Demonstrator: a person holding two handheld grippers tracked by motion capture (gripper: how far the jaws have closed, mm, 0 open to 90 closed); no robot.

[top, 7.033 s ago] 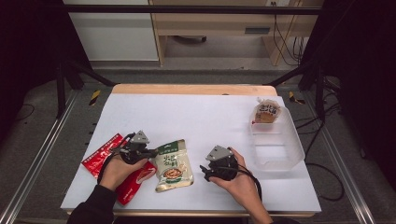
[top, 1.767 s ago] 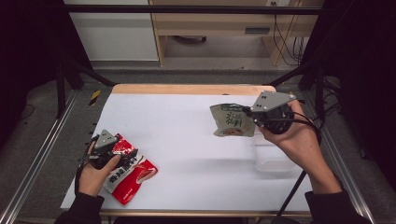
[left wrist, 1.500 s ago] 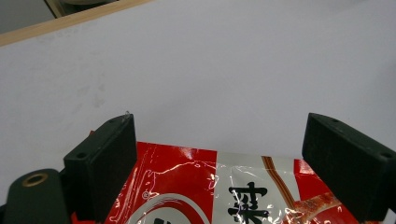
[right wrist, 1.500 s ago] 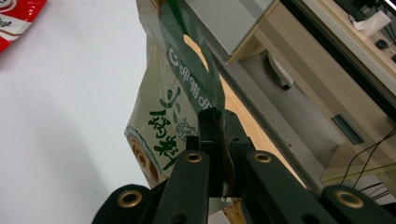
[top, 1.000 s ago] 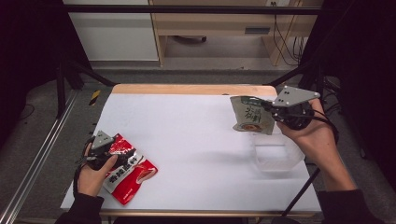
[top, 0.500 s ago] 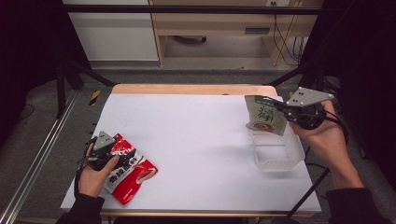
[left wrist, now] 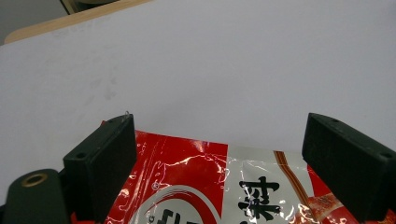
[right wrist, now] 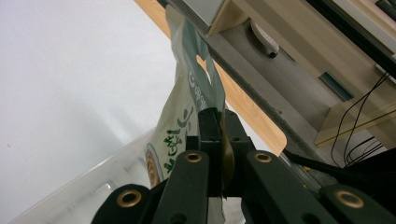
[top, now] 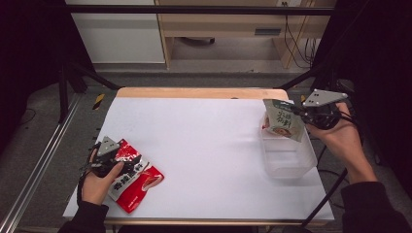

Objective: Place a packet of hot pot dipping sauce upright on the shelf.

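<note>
White worktop (top: 209, 141) fronts a pale cabinet. At its right edge, the right gripper (top: 303, 115), jaws clamped tight, holds a green-and-cream pouch (top: 283, 119) above a clear plastic tub (top: 291, 160); something reddish sits in the tub's far end. The right gripper view shows the pinched pouch edge. Left gripper (left wrist: 224, 163) jaws stand wide over a red-and-white packet (top: 133, 177) with black characters.
</note>
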